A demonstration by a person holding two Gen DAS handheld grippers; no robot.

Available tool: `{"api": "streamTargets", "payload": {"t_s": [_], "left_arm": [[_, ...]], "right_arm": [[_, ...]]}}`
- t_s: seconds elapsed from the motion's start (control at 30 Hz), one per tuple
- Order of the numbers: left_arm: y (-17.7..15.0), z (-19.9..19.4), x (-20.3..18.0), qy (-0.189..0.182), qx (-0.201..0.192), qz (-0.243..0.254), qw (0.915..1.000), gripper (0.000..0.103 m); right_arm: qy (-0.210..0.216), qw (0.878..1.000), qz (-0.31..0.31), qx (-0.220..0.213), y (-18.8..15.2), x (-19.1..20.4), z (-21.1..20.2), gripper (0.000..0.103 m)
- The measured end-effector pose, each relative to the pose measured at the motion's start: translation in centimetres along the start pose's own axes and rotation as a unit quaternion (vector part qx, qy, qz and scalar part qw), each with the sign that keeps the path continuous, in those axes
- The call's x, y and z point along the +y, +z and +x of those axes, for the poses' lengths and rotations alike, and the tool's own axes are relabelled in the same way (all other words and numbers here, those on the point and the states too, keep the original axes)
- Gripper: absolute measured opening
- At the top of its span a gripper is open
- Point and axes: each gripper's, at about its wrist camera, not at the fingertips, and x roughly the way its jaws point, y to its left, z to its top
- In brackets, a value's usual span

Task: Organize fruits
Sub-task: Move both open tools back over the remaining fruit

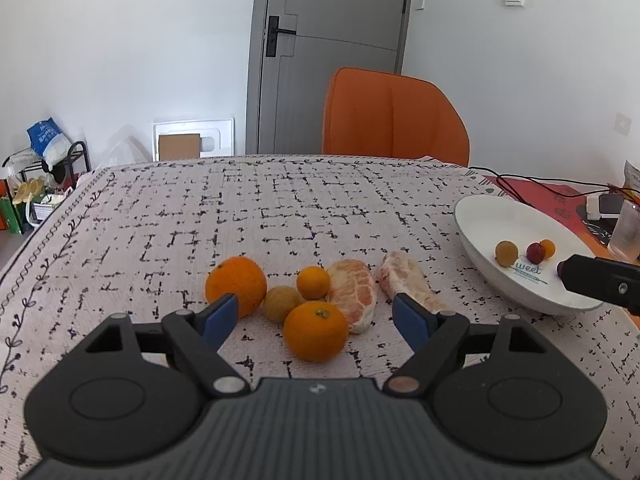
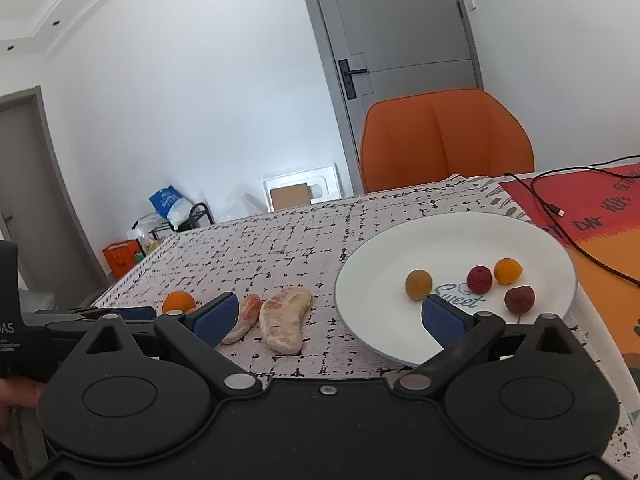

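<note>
On the patterned tablecloth lie a large orange (image 1: 236,284), a small orange (image 1: 313,282), a brown round fruit (image 1: 282,303) and two peeled citrus segments (image 1: 354,292) (image 1: 404,280). My left gripper (image 1: 316,314) is open, and a nearer orange (image 1: 316,330) sits between its blue fingers with gaps on both sides. The white plate (image 2: 460,240) holds a brown fruit (image 2: 418,284), a red fruit (image 2: 479,279), a small orange (image 2: 508,271) and a dark red lychee (image 2: 519,299). My right gripper (image 2: 330,316) is open and empty, its right finger over the plate's near rim.
An orange chair (image 1: 394,120) stands at the table's far edge. To the right lie a red-orange mat (image 2: 600,216) with a black cable (image 2: 568,236) and a drinking glass (image 1: 628,232). Bags and a rack (image 1: 48,168) sit on the floor at far left.
</note>
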Motion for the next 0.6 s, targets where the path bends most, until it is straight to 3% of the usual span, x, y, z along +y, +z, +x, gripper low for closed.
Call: {"api": "streamTargets", "payload": {"t_s": [0.23, 0.33, 0.4, 0.47, 0.6], "left_arm": [[-0.7, 1.1, 0.8, -0.007, 0.01, -0.02, 0.9997, 0.082], [-1.0, 1.6, 1.1, -0.011, 0.02, -0.024, 0.9994, 0.077], [-1.0, 1.6, 1.4, -0.015, 0.02, -0.03, 0.9992, 0.066], [-1.0, 1.7, 1.7, -0.023, 0.025, -0.032, 0.9989, 0.048], [-1.1, 1.2, 2.0, -0.042, 0.02, -0.026, 0.9986, 0.038]], "right_arm": [[0.005, 1.0, -0.011, 0.016, -0.1, 0.9, 1.1, 0.099], [0.01, 1.0, -0.016, 0.021, -0.2, 1.5, 1.7, 0.099], [0.015, 0.999, -0.02, 0.024, -0.2, 2.0, 2.2, 0.099], [0.019, 0.999, -0.028, 0.028, -0.3, 2.5, 2.7, 0.098], [0.034, 0.998, -0.041, 0.039, -0.3, 3.5, 3.6, 0.093]]}}
